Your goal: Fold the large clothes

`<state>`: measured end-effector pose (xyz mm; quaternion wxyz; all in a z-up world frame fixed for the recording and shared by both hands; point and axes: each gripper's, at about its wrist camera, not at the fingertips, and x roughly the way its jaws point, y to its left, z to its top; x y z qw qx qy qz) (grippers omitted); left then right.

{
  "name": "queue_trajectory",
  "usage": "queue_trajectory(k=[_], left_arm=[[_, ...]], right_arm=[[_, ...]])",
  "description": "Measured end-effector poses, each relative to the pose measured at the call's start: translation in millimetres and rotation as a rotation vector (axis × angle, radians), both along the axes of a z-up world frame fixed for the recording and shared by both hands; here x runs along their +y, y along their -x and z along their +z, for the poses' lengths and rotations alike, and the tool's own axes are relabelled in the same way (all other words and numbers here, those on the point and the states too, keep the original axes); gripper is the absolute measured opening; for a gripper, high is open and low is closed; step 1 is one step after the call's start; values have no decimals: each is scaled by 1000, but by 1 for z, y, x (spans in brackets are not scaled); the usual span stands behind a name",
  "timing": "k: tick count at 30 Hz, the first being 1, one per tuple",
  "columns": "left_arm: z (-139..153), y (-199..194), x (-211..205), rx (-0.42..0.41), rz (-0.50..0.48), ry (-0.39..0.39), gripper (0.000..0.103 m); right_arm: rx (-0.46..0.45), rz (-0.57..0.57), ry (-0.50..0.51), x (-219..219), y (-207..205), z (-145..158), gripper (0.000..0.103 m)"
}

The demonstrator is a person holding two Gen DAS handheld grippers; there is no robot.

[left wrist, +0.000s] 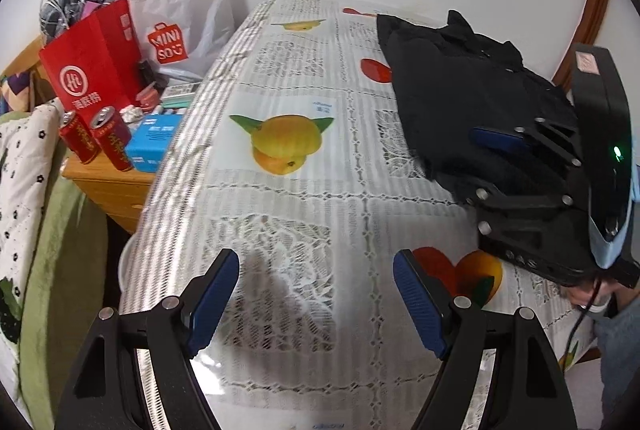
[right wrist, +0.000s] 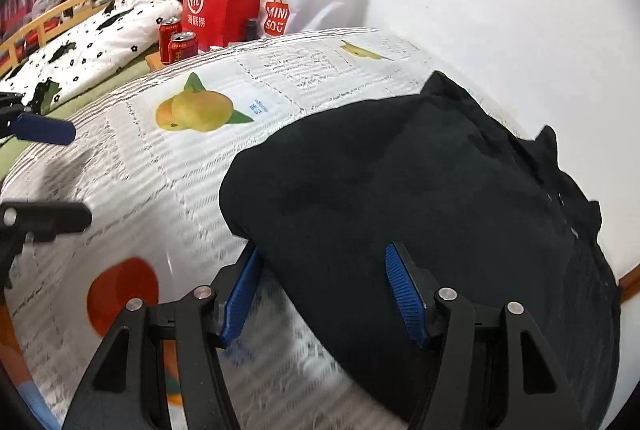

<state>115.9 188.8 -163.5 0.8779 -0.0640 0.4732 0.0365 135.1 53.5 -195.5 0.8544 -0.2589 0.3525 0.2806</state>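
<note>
Black fabric, a bulky folded garment (right wrist: 420, 197), lies on the far right part of our table (left wrist: 304, 189), close to the white wall. We hold the right gripper (right wrist: 320, 290) at its near edge, fingers spread wide: one blue pad (right wrist: 402, 294) rests on top of the cloth, the other (right wrist: 240, 298) sits at its left edge on the lace fruit-print tablecloth (right wrist: 168, 165). Nothing is pinched between them. Our left gripper (left wrist: 316, 302) hangs apart over bare tablecloth, its fingers parted and holding nothing. Beyond the table's left side stand a red paper bag (left wrist: 94, 61), a white Miniso bag (left wrist: 180, 17) and two red cans (left wrist: 96, 141).
</note>
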Motion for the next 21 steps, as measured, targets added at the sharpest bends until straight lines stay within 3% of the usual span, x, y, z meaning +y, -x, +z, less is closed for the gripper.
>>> queue_trajectory(k=[2, 5, 9, 13, 17, 21], left_arm=[[-2, -3, -2, -1, -8, 12, 78], [-3, -6, -7, -3, -20, 20, 78], [-2, -12, -17, -2, -38, 6, 78], [4, -16, -30, -16, -60, -17, 78], [14, -20, -46, -53, -68, -29, 78], [19, -24, -63, -77, -83, -16, 78]], right_arm=[[11, -10, -3, -1, -5, 0, 28], [17, -57, -5, -2, -12, 4, 17], [29, -69, -155, -22, -18, 31, 14], [-17, -154, -387, -79, -27, 80, 13], [-95, -328, -565, -156, -38, 110, 13], [-87, -542, -695, -242, -45, 102, 13]])
